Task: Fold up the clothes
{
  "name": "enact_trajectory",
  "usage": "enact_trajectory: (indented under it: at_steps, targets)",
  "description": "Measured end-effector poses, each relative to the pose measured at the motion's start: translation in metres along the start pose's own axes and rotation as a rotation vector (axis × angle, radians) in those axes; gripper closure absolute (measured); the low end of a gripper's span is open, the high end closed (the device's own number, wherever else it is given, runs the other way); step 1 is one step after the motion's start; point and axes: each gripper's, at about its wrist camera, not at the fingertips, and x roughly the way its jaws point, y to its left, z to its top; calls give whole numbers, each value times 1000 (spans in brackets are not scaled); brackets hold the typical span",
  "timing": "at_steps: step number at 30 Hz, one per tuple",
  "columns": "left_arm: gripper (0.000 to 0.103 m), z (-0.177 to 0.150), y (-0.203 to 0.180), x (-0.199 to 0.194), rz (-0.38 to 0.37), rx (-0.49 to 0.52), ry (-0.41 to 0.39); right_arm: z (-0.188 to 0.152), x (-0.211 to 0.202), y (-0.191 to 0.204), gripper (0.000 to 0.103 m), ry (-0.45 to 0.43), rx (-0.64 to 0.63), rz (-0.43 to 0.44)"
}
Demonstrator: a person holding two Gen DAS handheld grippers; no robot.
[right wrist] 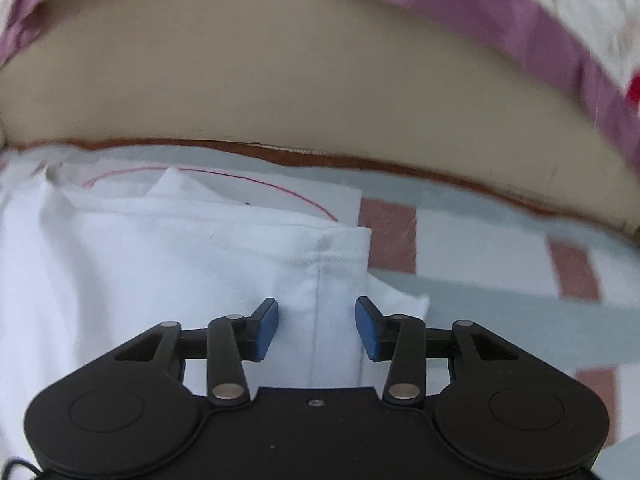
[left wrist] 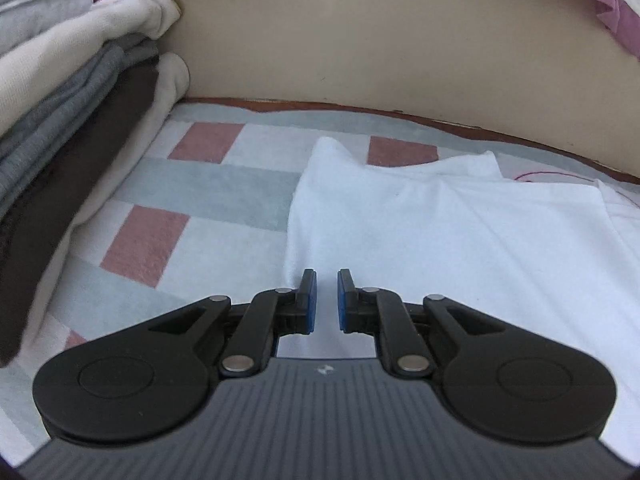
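Observation:
A white garment lies partly folded on a checked bedspread; in the right wrist view the white garment shows a thin red curved line near its far edge. My left gripper hovers over the garment's near left edge. Its blue pads stand a narrow gap apart with nothing pinched between them. My right gripper is open above the garment's folded right corner, where a seam runs between the pads without touching them.
A stack of folded clothes in grey, cream and dark brown rises at the left. A beige panel bounds the far side of the bedspread. Purple-trimmed fabric hangs over the panel's top.

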Motion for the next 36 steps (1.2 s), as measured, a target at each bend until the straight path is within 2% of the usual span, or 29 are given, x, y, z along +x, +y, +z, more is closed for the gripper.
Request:
enact_trajectory:
  at_steps: [1, 2, 4, 7, 8, 13, 16, 17, 18, 20, 24, 26, 28, 29, 32, 33, 34, 36]
  targets:
    - [93, -1, 2, 2, -5, -1, 6, -1, 1, -4, 59, -12, 27, 13]
    - [93, -1, 1, 3, -5, 11, 13, -1, 0, -4, 74, -20, 29, 21]
    - [93, 1, -1, 2, -10, 51, 24, 0, -5, 0, 95, -34, 4, 28]
    - [93, 10, -8, -7, -35, 126, 20, 0, -25, 18, 97, -84, -121, -26]
    - [93, 13, -10, -11, -52, 139, 11, 1, -29, 18, 97, -95, -113, -27]
    - [93, 17, -12, -26, -58, 138, -46, 8, -56, -7, 98, -126, 62, 6]
    - [93, 13, -3, -23, -57, 100, -44, 3, -73, -41, 98, -163, 255, 105]
    - [93, 11, 2, -20, -61, 71, -26, 0, -73, -51, 99, -161, 304, 106]
    - [93, 10, 7, -18, -66, 40, -8, -4, -71, -60, 98, -142, 330, 65]
    - [93, 8, 17, -15, -70, -18, 3, -8, -61, -67, 98, -94, 353, 13]
    - [93, 7, 24, -11, 2, -10, -7, -7, -45, -57, 98, -51, 335, -21]
    - [92, 9, 31, -10, -12, -23, -20, -7, -38, -48, 97, -39, 298, -41]
    - [80, 14, 42, -6, -68, -64, -26, -7, -35, -50, 90, -36, 321, -20]
    - [78, 18, 47, -1, -93, -79, -24, -7, -34, -51, 88, -37, 336, -10]
    - [67, 29, 47, 11, -134, -42, -29, -7, -32, -58, 83, -46, 388, 37]
    - [57, 33, 46, 15, -148, -24, -32, -6, -32, -62, 82, -51, 407, 58]
    - [54, 36, 46, 19, -178, -22, -38, -7, -32, -64, 79, -56, 421, 79]
    - [51, 43, 48, 29, -259, -85, -27, -8, -31, -63, 67, -62, 432, 111]
